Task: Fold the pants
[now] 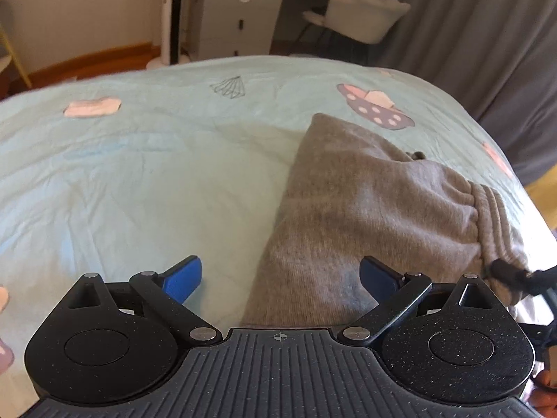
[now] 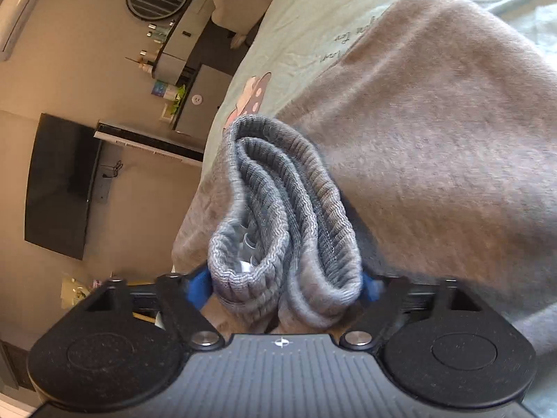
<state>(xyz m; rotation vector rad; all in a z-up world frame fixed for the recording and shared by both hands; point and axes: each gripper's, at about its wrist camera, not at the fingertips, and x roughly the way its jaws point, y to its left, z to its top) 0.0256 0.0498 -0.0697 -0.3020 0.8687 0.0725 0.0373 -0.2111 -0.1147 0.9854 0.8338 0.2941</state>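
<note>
While the grey pants (image 1: 365,202) lie folded in a thick bundle on the bed (image 1: 146,174), toward its right edge as the left wrist view shows it, the left tongs (image 1: 280,277) hang just above the near end of that bundle. Their blue pads (image 1: 184,278) are spread wide and grasp nothing: one pad is over bare sheet to the left of the fabric, the other over the grey cloth itself. The pants' left edge runs up between the two pads. The ribbed waistband (image 1: 491,219) is gathered at the right side of the bundle, and part of the other tool shows dark at the picture's right edge beside it.

From the right wrist view, the right tongs (image 2: 285,285) have the bunched waistband (image 2: 278,216) between their pads (image 2: 198,287). The ribbed layers fill the gap from pad to pad, and both pads seem to press on the cloth, so these tongs are clenched on the waistband at a wide spread. Beyond it the folded body of the pants (image 2: 435,122) spreads away over the sheet.
</note>
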